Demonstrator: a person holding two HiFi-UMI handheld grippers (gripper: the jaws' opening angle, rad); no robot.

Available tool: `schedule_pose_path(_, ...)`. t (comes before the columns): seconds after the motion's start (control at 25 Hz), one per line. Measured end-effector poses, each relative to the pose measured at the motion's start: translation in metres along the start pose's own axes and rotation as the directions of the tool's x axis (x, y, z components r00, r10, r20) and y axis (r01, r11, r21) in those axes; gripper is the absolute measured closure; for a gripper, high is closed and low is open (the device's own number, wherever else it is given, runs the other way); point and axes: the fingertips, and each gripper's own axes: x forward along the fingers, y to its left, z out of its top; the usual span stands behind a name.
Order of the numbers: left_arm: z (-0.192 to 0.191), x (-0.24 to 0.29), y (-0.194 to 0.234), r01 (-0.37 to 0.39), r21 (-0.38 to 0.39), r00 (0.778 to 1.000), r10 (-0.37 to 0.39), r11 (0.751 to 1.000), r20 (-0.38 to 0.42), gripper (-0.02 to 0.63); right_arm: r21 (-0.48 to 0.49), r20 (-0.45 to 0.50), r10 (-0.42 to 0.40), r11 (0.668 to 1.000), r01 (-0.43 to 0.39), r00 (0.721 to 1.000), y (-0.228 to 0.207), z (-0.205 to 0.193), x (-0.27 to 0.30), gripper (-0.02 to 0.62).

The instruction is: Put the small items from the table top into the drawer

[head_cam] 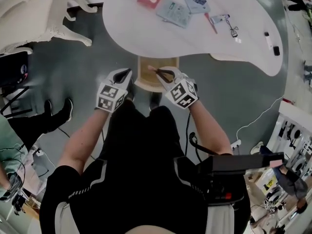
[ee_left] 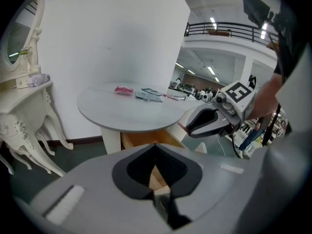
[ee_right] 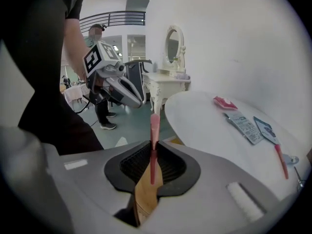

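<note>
Grey-green floor (head_cam: 63,72); white ornate vanity (ee_left: 19,108) with oval mirror (ee_left: 20,38); curved white wall (ee_left: 122,33); railed balcony (ee_left: 219,29).

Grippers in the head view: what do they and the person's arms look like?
The left gripper and right gripper match: pale grey beak-shaped shells, black jaw lining, a white cube with black square markers. The person wears a black short-sleeved top with pale side stripes; a black cable runs by the right forearm.

Smooth matt white table (head_cam: 146,33), bare wood drawer (head_cam: 145,78), plastic packet (head_cam: 174,12)
</note>
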Motion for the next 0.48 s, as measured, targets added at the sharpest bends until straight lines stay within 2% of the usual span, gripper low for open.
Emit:
schedule_pose_path(0.24,-0.022,0.018,0.001,0.012,-0.019,0.998,-0.013,1.000,-0.055,0.606,-0.069,-0.155,0.033,0.997,-0.044,0.987,0.003,-0.035,0.028,0.546)
schedule_pose_path(0.48,-0.046,0.039,-0.006,0.042,-0.003,0.991,-0.042,0.999,-0.129,0.606,-0.062,-0.257,0.060,0.995,-0.079,0.965,0.001,-0.069,0.051,0.546)
